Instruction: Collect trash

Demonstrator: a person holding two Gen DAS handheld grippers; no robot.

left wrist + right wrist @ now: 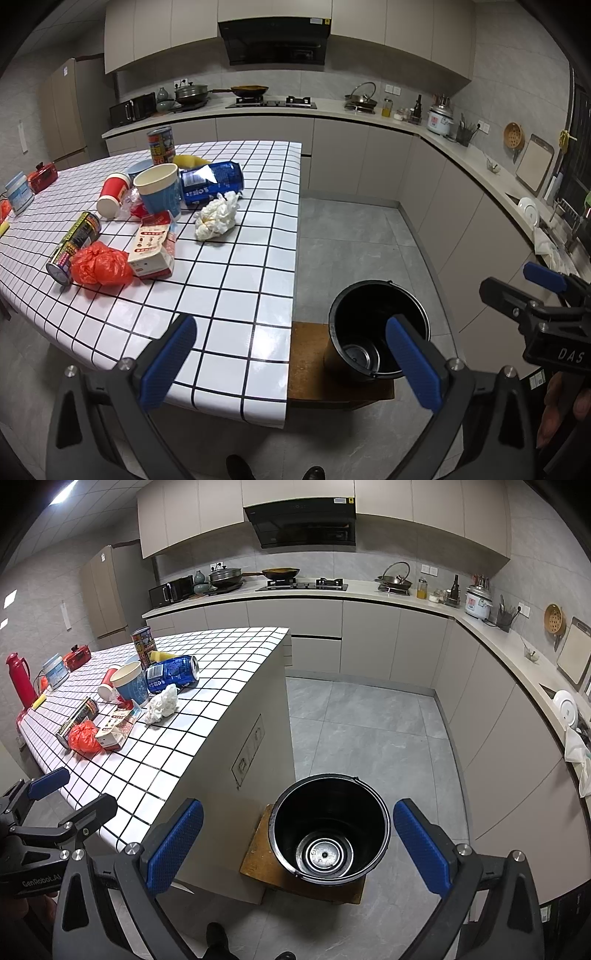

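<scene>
Trash lies on the white tiled table [236, 295]: a crumpled white tissue [218, 216], a blue can on its side [212, 182], a blue paper cup [160, 194], a red cup [112, 194], a small carton [153, 247], a red plastic bag [99, 264] and a dark can on its side [74, 242]. An empty black bucket [328, 827] stands on a wooden stool [258, 860] beside the table. My left gripper [291, 365] is open and empty above the table's near corner. My right gripper [299, 845] is open and empty above the bucket.
An upright can [161, 144], a banana [192, 161], a red thermos [20, 679] and small boxes sit farther back on the table. Kitchen counters [406, 598] with stove, pans and rice cooker run along the back and right. Grey floor [369, 720] lies between.
</scene>
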